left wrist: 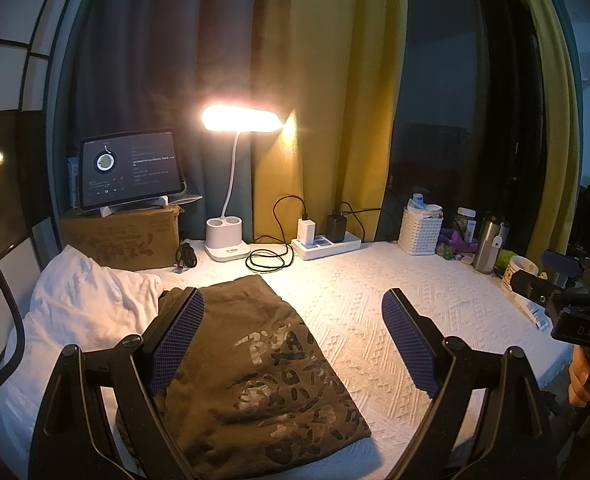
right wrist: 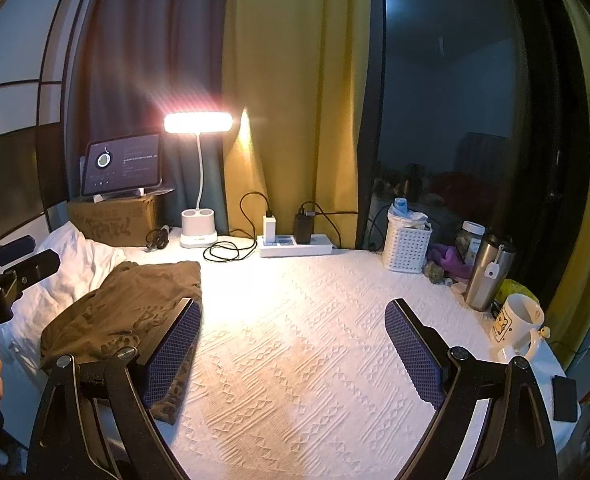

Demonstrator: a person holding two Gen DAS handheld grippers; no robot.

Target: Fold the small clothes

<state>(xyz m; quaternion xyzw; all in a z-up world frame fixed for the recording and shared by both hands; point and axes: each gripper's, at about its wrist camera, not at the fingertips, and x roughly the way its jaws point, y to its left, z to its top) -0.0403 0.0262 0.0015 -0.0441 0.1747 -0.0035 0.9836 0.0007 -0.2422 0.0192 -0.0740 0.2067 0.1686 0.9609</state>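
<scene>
Right now I see the bench under its white textured cover filling most of both views, lit warm by the desk lamp at the back. On the bench's left part lies the olive-brown shirt, already folded into a long rectangle with its pale print facing up. Its long axis runs from the near edge of the bench away toward the lamp, leaning slightly left in the left wrist view. A crumpled white cloth sits just beside the shirt on its left, touching it.

My left claw hangs over the shirt with its jaws spread wide. The left pad shows in front of the shirt's left edge, the right pad over bare cover; I cannot tell whether either pad touches anything, and nothing is clamped between them.

My right claw is also wide apart and empty. Its left pad shows against the shirt's near right corner, the right pad above bare cover.

Smaller things line the far and right sides: a tablet on a cardboard box, a power strip, a white basket, a steel tumbler and a mug.
</scene>
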